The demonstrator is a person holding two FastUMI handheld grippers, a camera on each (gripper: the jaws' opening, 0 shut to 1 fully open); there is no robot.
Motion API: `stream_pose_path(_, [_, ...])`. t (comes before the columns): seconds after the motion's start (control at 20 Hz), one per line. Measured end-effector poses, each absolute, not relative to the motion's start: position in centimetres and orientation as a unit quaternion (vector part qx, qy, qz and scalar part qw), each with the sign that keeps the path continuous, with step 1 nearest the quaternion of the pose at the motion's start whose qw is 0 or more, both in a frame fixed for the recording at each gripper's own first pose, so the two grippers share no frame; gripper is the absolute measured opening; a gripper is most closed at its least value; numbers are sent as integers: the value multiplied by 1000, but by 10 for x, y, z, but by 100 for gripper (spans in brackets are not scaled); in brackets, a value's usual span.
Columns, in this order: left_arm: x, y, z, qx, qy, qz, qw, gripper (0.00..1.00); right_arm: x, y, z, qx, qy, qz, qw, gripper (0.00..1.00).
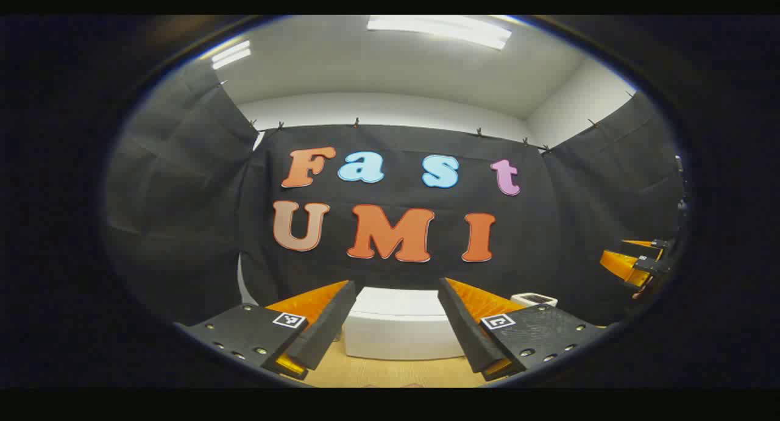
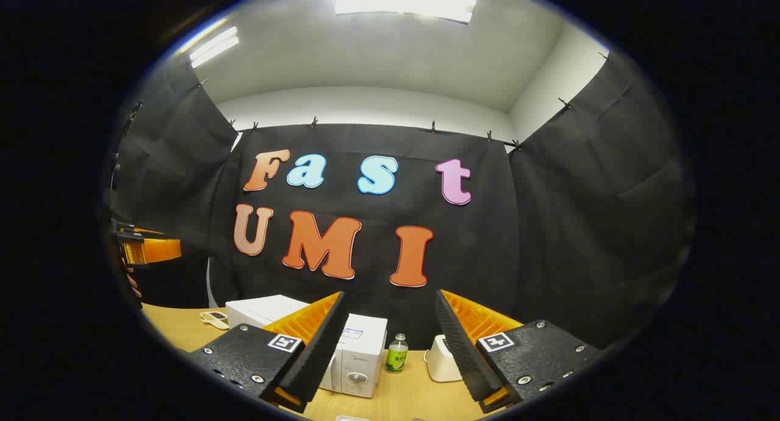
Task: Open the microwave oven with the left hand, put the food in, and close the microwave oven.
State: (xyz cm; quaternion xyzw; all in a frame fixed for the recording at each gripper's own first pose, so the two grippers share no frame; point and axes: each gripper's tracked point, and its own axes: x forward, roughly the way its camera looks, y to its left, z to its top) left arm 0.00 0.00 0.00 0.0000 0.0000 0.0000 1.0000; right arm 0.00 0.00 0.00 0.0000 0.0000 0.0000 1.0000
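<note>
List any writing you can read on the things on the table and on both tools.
No text is readable.
microwave: small mark and sticker on its front, too small to read.
bottle: green label, blurred.
left tool: a square black-and-white marker on each finger, a pattern, no words.
right tool: the same kind of squares, no words.

Black cloth [image 2: 579, 226] hangs clipped along the top on three sides of the booth, beneath a white wall [image 2: 365, 107] and white ceiling [image 2: 378, 49] lit by fluorescent panels [image 2: 405, 0]; a light wooden table [image 2: 402, 399] runs across the foreground.
</note>
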Motion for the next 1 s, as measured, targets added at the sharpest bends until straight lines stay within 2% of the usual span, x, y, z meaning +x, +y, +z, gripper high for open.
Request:
stream_pose_path(0.05, [0, 1, -1, 2, 1, 1, 1000, 88, 0, -2, 1, -3, -2, -2, 1000, 90])
stream_pose_path(0.65, [3, -2, -1, 17, 0, 12, 1000, 88, -4, -17, 2, -5, -7, -5, 1000, 90])
stream_pose_path(0.7, [2, -2, -1, 15, -1, 12, 1000, 92, -4, -17, 2, -5, -7, -5, 1000, 90])
stream_pose_path(0.75, [2, -3, -1, 14, -2, 10, 1000, 88, -4, -17, 1, -6, -6, -4, 1000, 90])
stream_pose_path(1.0, [0, -7, -2, 23, -7, 9, 1000, 88, -5, -17, 0, -7, -6, -2, 1000, 93])
